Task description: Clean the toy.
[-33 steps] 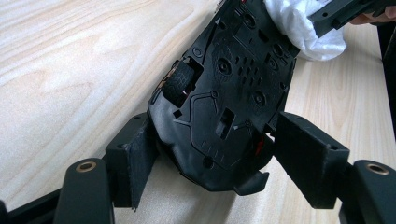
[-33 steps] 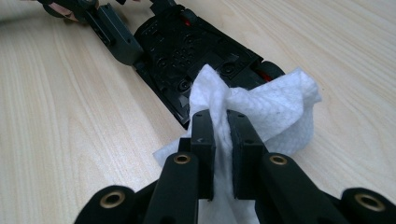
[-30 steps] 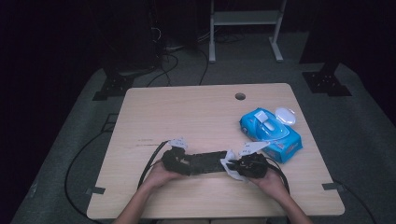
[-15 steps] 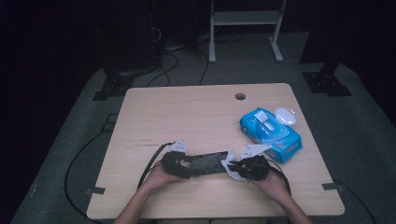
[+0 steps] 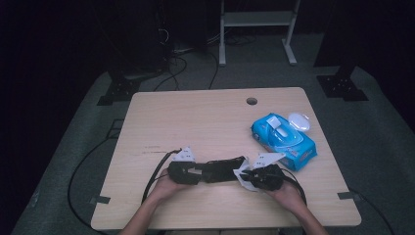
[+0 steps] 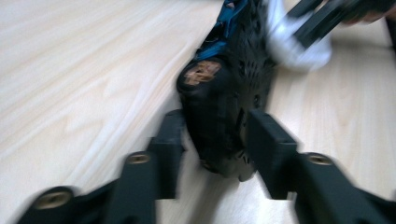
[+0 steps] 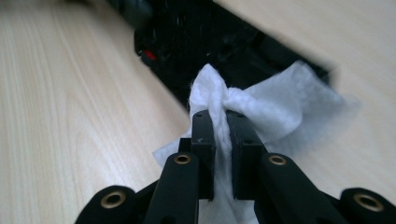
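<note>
Both tongs slid nearer: left (image 6: 212, 154) grips remote (image 6: 224, 102), right (image 7: 219, 140) (pinched) wipe (image 7: 271, 107).

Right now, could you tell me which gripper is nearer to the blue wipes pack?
The right gripper, holding a white wipe, sits just in front of the blue wipes pack. The left gripper, clamping the black device, is farther left.

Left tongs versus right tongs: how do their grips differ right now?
The left tongs stand wide, clamped on the end of the long black device; the right tongs are nearly shut, pinching a white wipe. The left pair grips something rigid and dark, the right something soft and crumpled, pressed against the device. Both hold their load low over the wooden table.
</note>
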Available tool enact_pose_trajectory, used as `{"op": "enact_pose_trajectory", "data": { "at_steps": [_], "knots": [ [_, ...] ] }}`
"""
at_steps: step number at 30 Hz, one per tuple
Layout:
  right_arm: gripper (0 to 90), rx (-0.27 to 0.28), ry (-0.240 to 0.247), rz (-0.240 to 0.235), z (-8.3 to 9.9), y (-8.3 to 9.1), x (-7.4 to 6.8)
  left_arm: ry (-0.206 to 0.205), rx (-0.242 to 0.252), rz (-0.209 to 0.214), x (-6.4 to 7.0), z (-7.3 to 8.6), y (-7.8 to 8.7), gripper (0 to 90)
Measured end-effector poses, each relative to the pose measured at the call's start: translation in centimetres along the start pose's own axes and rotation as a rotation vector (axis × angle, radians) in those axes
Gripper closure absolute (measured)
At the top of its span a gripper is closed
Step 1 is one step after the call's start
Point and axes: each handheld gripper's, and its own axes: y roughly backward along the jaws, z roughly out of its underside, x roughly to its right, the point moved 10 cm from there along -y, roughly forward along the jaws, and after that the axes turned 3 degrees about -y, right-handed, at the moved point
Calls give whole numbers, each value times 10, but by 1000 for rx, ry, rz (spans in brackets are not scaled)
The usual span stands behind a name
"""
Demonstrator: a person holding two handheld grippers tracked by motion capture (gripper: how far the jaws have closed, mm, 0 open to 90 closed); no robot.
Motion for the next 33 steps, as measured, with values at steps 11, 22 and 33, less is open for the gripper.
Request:
{"op": "enact_pose_trajectory", "data": {
  "at_steps": [11,22,33],
  "knots": [
    [812,61,-8,-56,-17,8,-13,-153,-47,-29,17,-1,-14,665],
    [814,144,2,-14,-67,-3,-35,-203,-45,-79,21,-3,-19,692],
    [817,120,-45,29,-69,-17,-17,-169,-17,-94,13,-5,-15,720]
  ]
}}
